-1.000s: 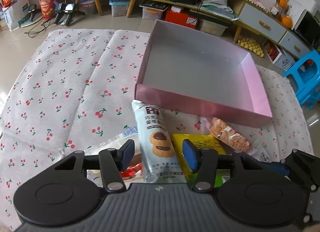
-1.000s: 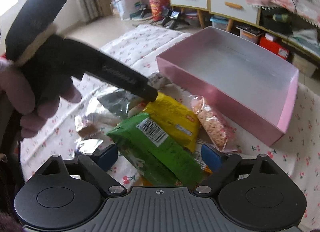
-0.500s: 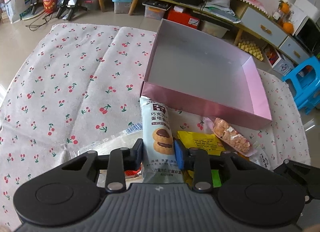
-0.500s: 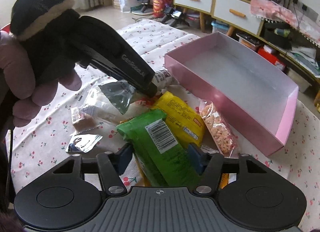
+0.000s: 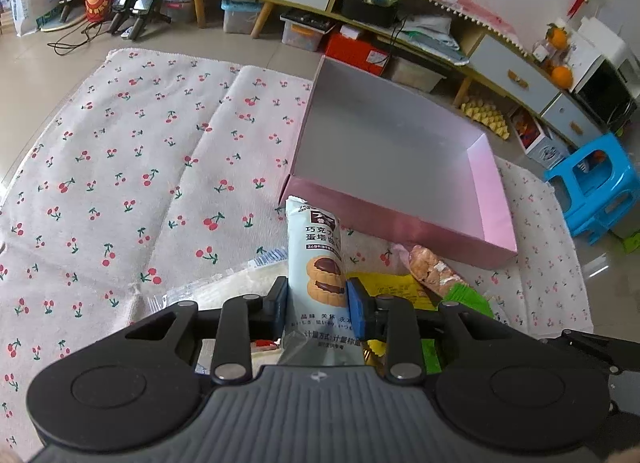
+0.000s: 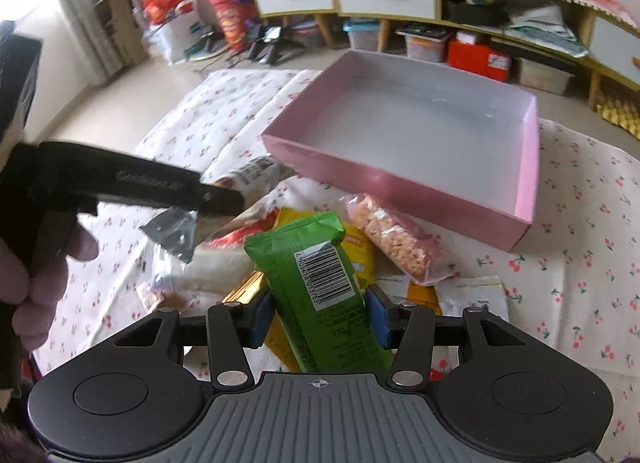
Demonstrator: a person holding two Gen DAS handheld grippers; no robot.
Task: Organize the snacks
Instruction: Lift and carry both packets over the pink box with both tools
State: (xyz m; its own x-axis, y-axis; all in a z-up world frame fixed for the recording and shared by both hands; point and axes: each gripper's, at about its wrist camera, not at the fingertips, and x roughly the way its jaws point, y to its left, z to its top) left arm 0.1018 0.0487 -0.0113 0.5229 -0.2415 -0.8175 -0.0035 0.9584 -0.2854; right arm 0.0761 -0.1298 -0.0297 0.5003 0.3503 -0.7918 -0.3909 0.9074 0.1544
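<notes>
Currently, the cookie packet (image 5: 320,263) is clamped in the left claw (image 5: 318,303), the green snack pack (image 6: 316,283) in the right claw (image 6: 318,315). Both should be lifted clear of the pile, then lowered flat into the empty pink box (image 5: 392,223).

Ahead of the left claw (image 5: 317,299), a glossy pink cardboard box (image 5: 400,223); beneath, matt woven cherry-print cloth (image 5: 120,183); green packet (image 6: 320,279) shiny plastic film.

- One pink box (image 5: 400,223), at centre right of the left wrist frame.
- Two grippers, each clamping one packet: pale blue cookie packet (image 5: 320,259), green packet (image 6: 320,275).
- One yellow packet (image 5: 392,287).
- One clear crisped-rice packet (image 6: 396,239).
- One blue stool (image 5: 596,183), right edge.
</notes>
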